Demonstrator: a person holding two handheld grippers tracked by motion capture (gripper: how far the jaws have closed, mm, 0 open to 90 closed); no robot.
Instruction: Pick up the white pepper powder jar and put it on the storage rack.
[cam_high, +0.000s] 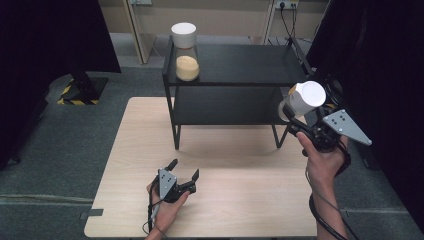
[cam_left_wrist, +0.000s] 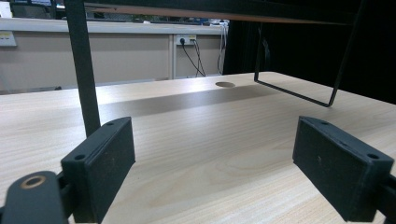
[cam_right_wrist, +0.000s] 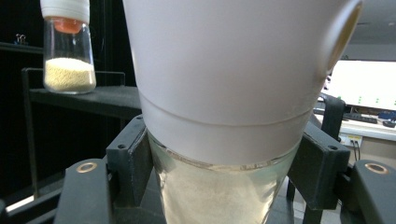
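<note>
Right gripper view, nearest first: the right tongs are clamped on a glass jar just under its white lid, beside the shelf. Glass looks slick, breakable and grain-weighted, so I'd grip below the lid. Left tongs rest apart on the counter.

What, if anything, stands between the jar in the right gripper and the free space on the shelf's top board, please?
Nothing visible does. The right gripper holds the white-lidded jar by the black shelf's right end; the other jar stands far off at its left corner.
</note>
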